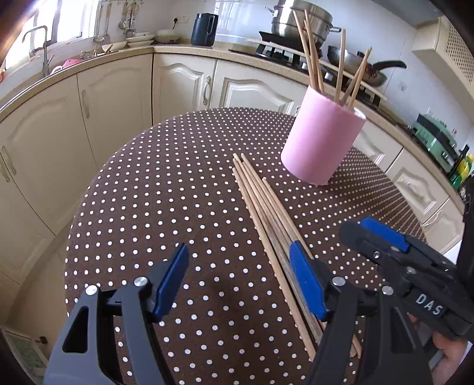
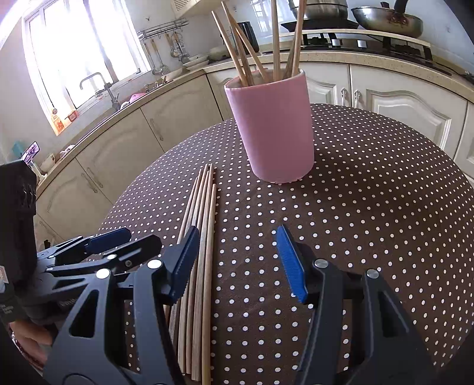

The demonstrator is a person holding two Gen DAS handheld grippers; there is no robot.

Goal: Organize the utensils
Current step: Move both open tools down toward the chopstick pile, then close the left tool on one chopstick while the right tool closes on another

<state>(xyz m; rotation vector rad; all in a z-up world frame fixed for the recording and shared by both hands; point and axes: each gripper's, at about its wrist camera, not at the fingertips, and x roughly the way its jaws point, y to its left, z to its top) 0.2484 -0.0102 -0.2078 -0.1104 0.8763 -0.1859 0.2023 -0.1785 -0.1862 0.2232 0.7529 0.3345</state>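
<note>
A round tabletop (image 1: 148, 192) in brown polka-dot cloth stands before cream kitchen cabinets (image 1: 112, 97). Loose chopsticks (image 1: 266, 213) lie flat, running near to far, tips toward the pink cup (image 1: 321, 139). Left tongs (image 1: 238, 284) and right tongs (image 2: 237, 263) gape wide, empty.

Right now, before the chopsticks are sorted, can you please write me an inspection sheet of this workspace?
Surface: round table under a brown cloth with white dots.
Job's things: bundle of loose chopsticks lying flat beside the pink cup; more chopsticks stand inside the cup.
Clutter: nothing seen on the table.
Grippers: left gripper open, empty; right gripper open, empty. Both are low over the near ends of the bundle.
Cables: nothing seen.
Surroundings: kitchen counter with cream cabinets, sink tap, stove with steel pot and wok.
</note>
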